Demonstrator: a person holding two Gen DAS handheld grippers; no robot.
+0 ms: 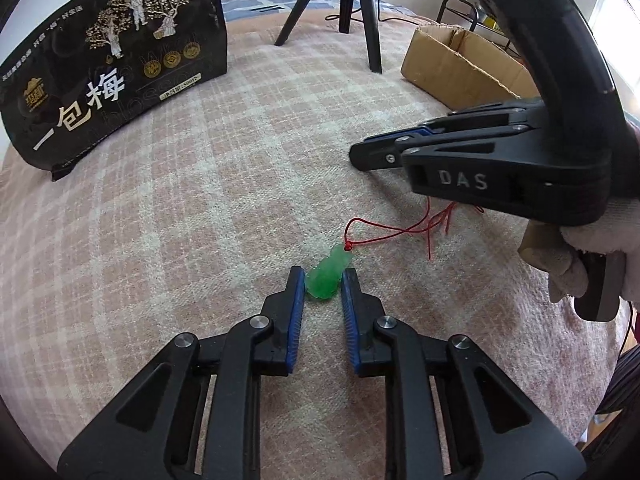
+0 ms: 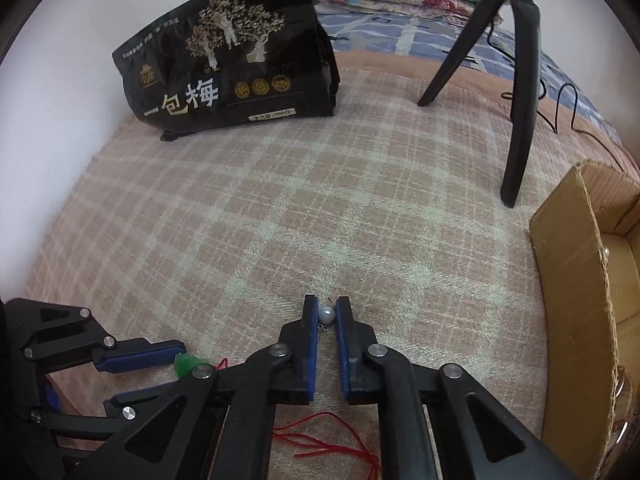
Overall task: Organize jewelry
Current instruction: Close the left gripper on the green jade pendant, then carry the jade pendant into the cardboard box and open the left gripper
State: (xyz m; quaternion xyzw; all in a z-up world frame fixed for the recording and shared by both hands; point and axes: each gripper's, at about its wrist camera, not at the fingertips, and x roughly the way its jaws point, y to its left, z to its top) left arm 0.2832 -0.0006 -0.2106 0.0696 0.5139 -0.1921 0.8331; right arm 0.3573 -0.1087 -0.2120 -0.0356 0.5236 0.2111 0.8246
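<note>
A green jade pendant (image 1: 327,276) on a red cord (image 1: 394,232) lies on the checked pink blanket (image 1: 200,208). My left gripper (image 1: 323,286) has its blue pads on both sides of the pendant and touching it. It also shows in the right wrist view (image 2: 144,376) with the pendant (image 2: 185,363) between its fingers. My right gripper (image 2: 327,309) is shut on a small pearl earring (image 2: 326,314), held just above the blanket. In the left wrist view the right gripper (image 1: 370,152) hovers at the upper right, over the cord's loose end.
An open cardboard box (image 2: 568,320) with beads inside stands at the right, and shows in the left wrist view (image 1: 460,60). A black gift bag with Chinese writing (image 1: 116,60) stands at the back left. Black tripod legs (image 2: 520,92) stand at the back.
</note>
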